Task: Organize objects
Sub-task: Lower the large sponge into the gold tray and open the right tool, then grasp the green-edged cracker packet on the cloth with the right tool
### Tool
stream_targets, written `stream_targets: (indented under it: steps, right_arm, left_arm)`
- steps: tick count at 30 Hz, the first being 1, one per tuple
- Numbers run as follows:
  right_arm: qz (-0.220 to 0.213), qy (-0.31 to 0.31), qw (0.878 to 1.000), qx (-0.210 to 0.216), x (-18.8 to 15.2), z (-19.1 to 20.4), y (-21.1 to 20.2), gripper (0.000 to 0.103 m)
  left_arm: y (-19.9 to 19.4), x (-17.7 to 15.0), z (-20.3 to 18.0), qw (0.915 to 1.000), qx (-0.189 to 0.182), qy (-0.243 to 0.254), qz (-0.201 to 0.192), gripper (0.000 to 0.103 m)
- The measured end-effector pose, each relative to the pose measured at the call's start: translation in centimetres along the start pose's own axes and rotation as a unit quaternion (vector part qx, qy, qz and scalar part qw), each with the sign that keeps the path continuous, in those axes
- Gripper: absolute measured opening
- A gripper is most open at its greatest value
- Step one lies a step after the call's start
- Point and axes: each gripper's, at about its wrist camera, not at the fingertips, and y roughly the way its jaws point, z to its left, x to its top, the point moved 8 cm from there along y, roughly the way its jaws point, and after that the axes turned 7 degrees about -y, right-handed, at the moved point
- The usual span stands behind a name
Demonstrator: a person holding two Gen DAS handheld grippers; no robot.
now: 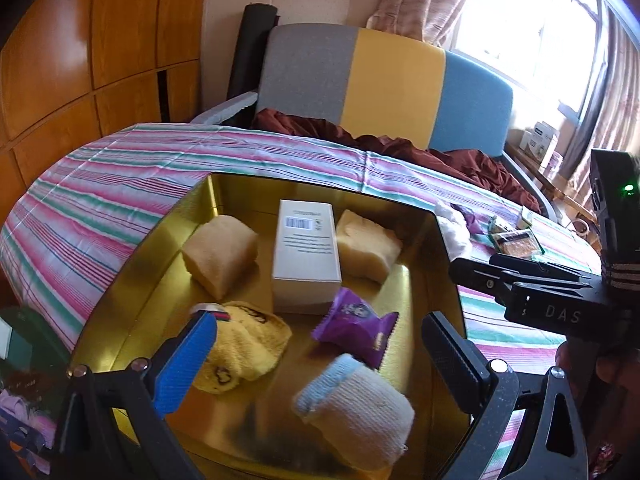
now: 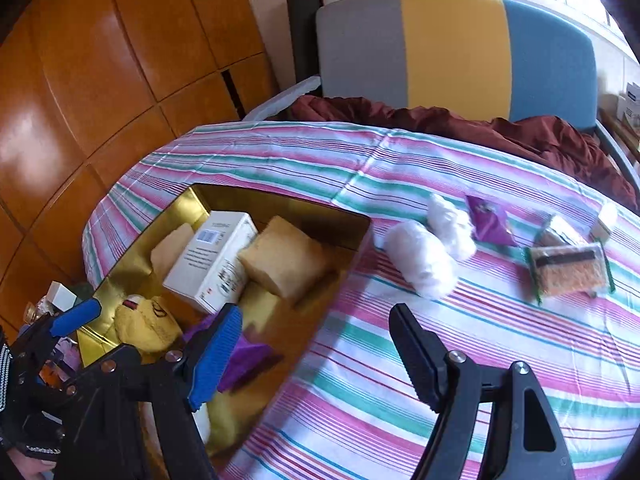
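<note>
A gold tray (image 1: 168, 240) sits on the striped tablecloth. It holds a white box (image 1: 306, 256), two beige sponges (image 1: 220, 254), a yellow sock (image 1: 244, 344), a purple snack packet (image 1: 356, 326) and a white and blue sock (image 1: 360, 404). My left gripper (image 1: 316, 364) is open and empty above the tray's near end, over the socks. My right gripper (image 2: 316, 356) is open and empty over the tray's right rim (image 2: 344, 276). On the cloth lie two white wads (image 2: 424, 256), a purple packet (image 2: 490, 220) and scouring pads (image 2: 568, 270).
A grey, yellow and blue headboard (image 2: 452, 48) with a dark red blanket (image 2: 520, 132) stands behind the table. Wooden cabinets (image 1: 80, 60) fill the left. A small white item (image 2: 606, 220) lies at the cloth's far right. Clutter (image 2: 60, 300) sits left of the tray.
</note>
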Motion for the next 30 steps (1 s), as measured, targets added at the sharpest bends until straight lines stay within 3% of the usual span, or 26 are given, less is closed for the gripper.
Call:
stream_targets:
  steps: [14, 26, 30]
  right_arm:
    - [0.035, 0.033, 0.997, -0.061, -4.2, -8.2, -0.3, 0.077]
    - [0.047, 0.021, 0.986, -0.158, 3.2, -20.3, 0.6, 0.077]
    - [0.084, 0.047, 0.984, -0.152, 4.1, -23.0, 2.4, 0.077]
  left_arm:
    - [-0.5, -1.8, -6.0, 0.9973, -0.047, 0.054, 0.017, 0.103]
    - [-1.2, -2.7, -10.3, 0.9914, -0.064, 0.112, 0.022, 0.103]
    - [-1.2, -3.0, -10.9, 0.9903, -0.065, 0.12, 0.025, 0.103]
